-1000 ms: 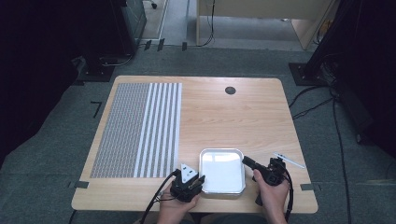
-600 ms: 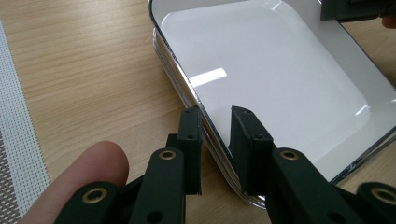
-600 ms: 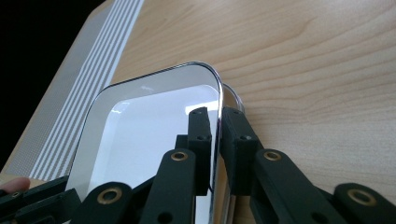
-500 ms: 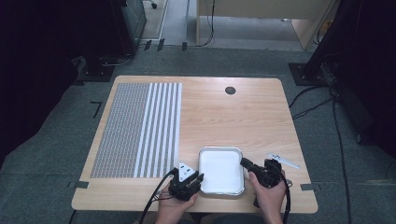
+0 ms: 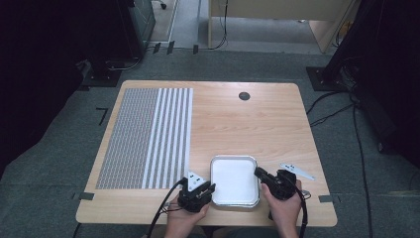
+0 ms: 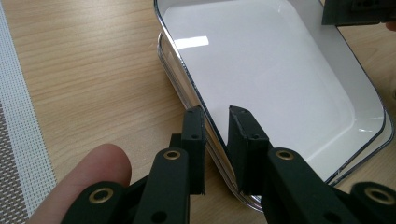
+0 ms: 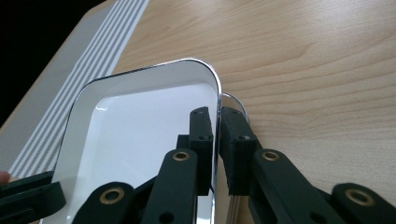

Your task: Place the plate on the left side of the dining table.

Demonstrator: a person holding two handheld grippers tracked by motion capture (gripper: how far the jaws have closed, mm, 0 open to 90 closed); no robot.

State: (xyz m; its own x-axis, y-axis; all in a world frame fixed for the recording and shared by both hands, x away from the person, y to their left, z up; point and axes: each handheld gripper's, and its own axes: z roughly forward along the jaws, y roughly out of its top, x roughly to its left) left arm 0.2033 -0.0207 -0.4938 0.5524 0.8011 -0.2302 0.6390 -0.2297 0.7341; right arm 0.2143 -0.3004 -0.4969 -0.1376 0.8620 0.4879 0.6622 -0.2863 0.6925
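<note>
A white rectangular tray (image 5: 234, 179) with a chrome rim lies near the table's front edge, on top of a second tray whose rim (image 7: 236, 101) peeks out beneath it. My left gripper (image 5: 208, 187) is at the tray's left edge. In the left gripper view its jaws (image 6: 215, 116) straddle the rim of the tray (image 6: 261, 70), one outside and one inside, closed on it. My right gripper (image 5: 257, 172) is at the tray's right edge. Its jaws (image 7: 218, 114) pinch the thin rim of the tray (image 7: 140, 121) tightly.
A grey and white striped mat (image 5: 148, 136) covers the table's left part. A small pale flat piece (image 5: 297, 171) lies just right of the right gripper. A dark round grommet (image 5: 244, 95) sits near the far edge. Bare wood stretches beyond the tray.
The right gripper has shifted slightly left, in against the tray's right edge. The left gripper and the tray have stayed about where they were.
</note>
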